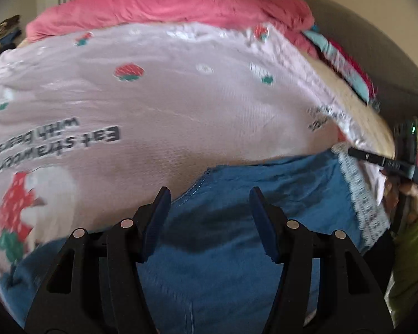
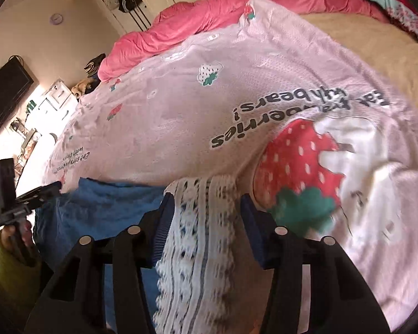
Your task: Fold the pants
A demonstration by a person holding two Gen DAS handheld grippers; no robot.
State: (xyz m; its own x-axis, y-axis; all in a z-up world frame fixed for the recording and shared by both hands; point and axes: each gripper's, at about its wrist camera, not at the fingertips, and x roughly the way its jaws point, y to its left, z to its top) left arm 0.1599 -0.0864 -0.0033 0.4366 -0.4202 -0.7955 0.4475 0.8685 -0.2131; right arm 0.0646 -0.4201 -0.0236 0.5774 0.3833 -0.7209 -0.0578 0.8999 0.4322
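Pants (image 1: 237,189): blue cloth, matt, soft weave, stitched hem; lace trim (image 2: 197,236): white openwork cloth, rough and patterned; blanket (image 1: 164,97): pale pink cloth, finely textured knit, matt, printed with strawberries and black lettering; duvet (image 1: 158,2): pink cloth, matt, rumpled; left gripper (image 1: 209,222): black plastic, slightly glossy, with round metal pins; pads (image 1: 156,222): blue, ribbed, matt; sleeve (image 1: 412,264): green cloth.

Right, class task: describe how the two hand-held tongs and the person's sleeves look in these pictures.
Both the left tongs and the right tongs have glossy black angular bodies with cut-out openings and round silver rivets. Their fingers carry ribbed dark-blue pads. The sleeve by the right tongs is yellow-green, as is the other sleeve.
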